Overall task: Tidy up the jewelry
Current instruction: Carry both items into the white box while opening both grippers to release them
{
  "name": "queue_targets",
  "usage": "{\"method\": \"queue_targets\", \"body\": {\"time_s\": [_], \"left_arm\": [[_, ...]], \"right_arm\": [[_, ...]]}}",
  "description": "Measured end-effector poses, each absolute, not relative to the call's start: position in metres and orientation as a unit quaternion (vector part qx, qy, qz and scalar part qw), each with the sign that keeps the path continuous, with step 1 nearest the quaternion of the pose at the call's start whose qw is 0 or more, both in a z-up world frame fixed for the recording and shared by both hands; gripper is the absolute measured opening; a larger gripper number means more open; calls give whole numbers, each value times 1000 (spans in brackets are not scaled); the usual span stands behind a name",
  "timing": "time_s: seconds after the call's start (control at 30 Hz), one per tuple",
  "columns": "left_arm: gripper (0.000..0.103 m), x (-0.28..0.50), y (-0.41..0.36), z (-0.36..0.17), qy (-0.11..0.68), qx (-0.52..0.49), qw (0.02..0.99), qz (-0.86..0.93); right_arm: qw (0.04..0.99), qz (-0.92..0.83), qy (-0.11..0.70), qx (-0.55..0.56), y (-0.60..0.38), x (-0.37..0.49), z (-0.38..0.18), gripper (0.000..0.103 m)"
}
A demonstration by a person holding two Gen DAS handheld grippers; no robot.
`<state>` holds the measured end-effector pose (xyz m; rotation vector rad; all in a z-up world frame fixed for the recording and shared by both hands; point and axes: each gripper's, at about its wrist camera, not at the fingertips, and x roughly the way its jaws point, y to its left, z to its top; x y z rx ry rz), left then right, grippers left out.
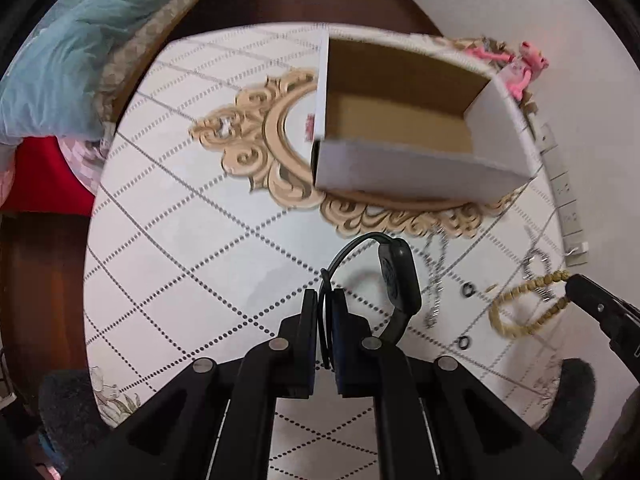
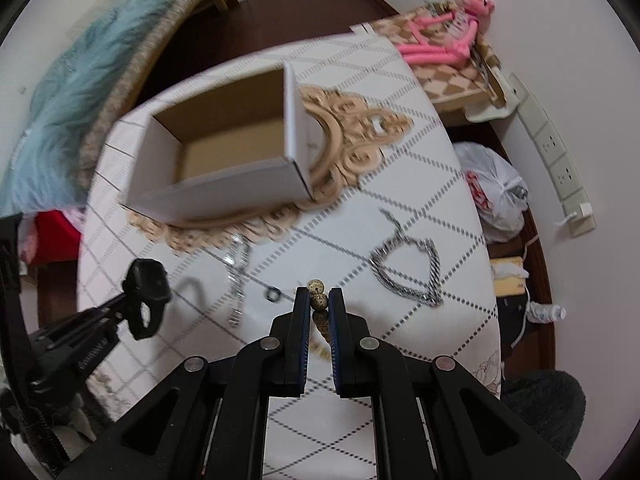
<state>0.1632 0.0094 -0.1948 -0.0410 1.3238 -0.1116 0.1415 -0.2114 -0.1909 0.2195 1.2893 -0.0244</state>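
A round white table (image 1: 168,208) with a dotted grey diamond pattern and a tan scrollwork medallion fills both wrist views. An open, empty cardboard box (image 1: 400,120) sits on it, ahead of both grippers. Beyond the table are dark wood flooring, a white wall with a row of sockets (image 2: 556,152), a pale blue fluffy throw (image 2: 72,96) and a pink plush toy (image 2: 448,36).

The left gripper (image 1: 324,308) is clamped on the thin strap of a black smartwatch (image 1: 400,276), held above the table. The right gripper (image 2: 319,308) is closed on a tan bead bracelet (image 2: 320,300). A silver chain necklace (image 2: 412,268) lies ahead to its right, a slim silver bracelet (image 2: 238,276) ahead to its left.

Writing on the left gripper's body is too blurred to read.
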Motion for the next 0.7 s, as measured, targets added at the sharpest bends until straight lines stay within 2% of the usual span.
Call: {"method": "queue_targets", "body": {"time_s": [0.2, 0.4, 0.7], "left_arm": [[4, 179, 5, -151, 581, -29, 811, -67], [4, 216, -3, -130, 560, -31, 824, -74], [6, 277, -15, -145, 578, -35, 811, -80]], "right_arm": [[817, 26, 565, 111, -205, 159, -145, 9], [835, 58, 535, 111, -200, 200, -107, 9], [825, 68, 551, 104, -192, 269, -119, 9]]}}
